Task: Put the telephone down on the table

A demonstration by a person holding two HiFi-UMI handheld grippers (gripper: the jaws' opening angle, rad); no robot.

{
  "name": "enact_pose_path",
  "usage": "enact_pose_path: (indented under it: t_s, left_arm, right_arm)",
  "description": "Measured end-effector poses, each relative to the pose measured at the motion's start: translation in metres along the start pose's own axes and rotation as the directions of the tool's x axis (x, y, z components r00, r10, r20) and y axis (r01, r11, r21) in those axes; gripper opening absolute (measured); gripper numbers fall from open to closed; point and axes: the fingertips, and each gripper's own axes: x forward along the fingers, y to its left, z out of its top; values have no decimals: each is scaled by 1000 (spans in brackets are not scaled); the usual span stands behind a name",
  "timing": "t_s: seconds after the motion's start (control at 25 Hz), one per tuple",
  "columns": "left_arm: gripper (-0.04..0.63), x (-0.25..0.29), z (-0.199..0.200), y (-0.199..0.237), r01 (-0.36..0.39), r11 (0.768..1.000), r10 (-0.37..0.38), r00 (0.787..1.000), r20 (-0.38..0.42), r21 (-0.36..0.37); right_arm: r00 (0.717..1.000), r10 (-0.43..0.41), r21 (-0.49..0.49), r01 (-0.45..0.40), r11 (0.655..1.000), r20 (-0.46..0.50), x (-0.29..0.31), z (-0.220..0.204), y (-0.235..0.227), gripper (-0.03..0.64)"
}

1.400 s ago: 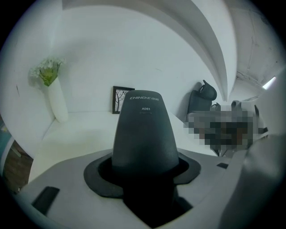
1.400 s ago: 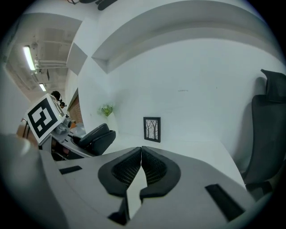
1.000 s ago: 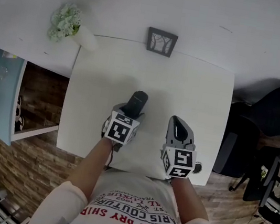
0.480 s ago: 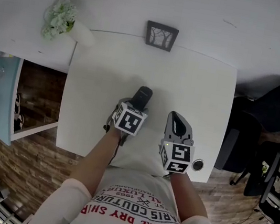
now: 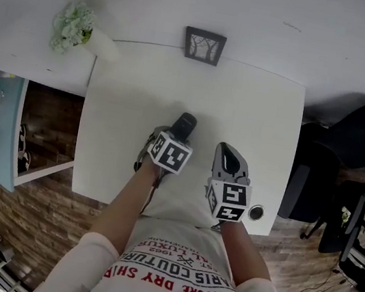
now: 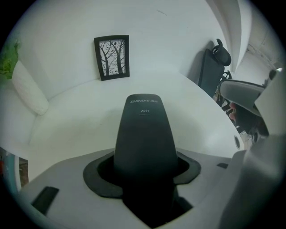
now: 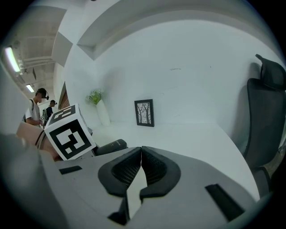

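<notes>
The black telephone handset (image 6: 145,136) sticks out forward from between the jaws of my left gripper (image 5: 174,138), which is shut on it. In the head view the handset (image 5: 184,125) points away from me over the middle of the white table (image 5: 257,113). I cannot tell whether it touches the tabletop. My right gripper (image 5: 226,162) hovers to its right with the jaws shut and nothing between them; in the right gripper view its black pads (image 7: 152,165) meet. From there the handset (image 7: 110,146) shows low at the left, beside the left gripper's marker cube (image 7: 69,133).
A small framed tree picture (image 5: 204,45) stands at the table's far edge. A white vase with green flowers (image 5: 84,30) sits at the far left corner. A black office chair (image 5: 347,155) is right of the table. A small round black thing (image 5: 255,212) lies near the front right corner.
The left gripper with the handset has moved a little forward and to the right over the table. The right gripper has shifted slightly left.
</notes>
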Motion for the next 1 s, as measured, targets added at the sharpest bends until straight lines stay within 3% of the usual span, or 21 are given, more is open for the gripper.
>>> enact_pose_path:
  t_s: [0.24,0.4,0.48,0.64,0.88,1.0]
  left_arm:
    - [300,7,4,1,26,999,-26,1000,12,-44]
    - [346,3,5,-6,77,995,-75,997,32,-68]
    - [394,-1,8,-3,70,991,-62,996,71,-113]
    - [407,-9,14,4,46,984,-25,992,124,-170]
    - [413,-37,19,-2,85,988,-60,980,190,-126]
    - [411,-47,28,4,46,996,-26,969,246,-77]
  right_arm:
    - [1000,4,13,-4,1000,-1,4,-1,-8,25]
    - [1000,4,19,-4,1000,0,0,-1,-9,25]
    - [1000,3,19,-3,1000,2,-3,-1,-7,25]
    - [1000,10,18,-10,1000,8,-3,2,-7,25]
    - [1000,11,2,-11,1000,22,-6,11,1,25]
    - [1000,12,-5,-12,1000,21,-2,9,4,25]
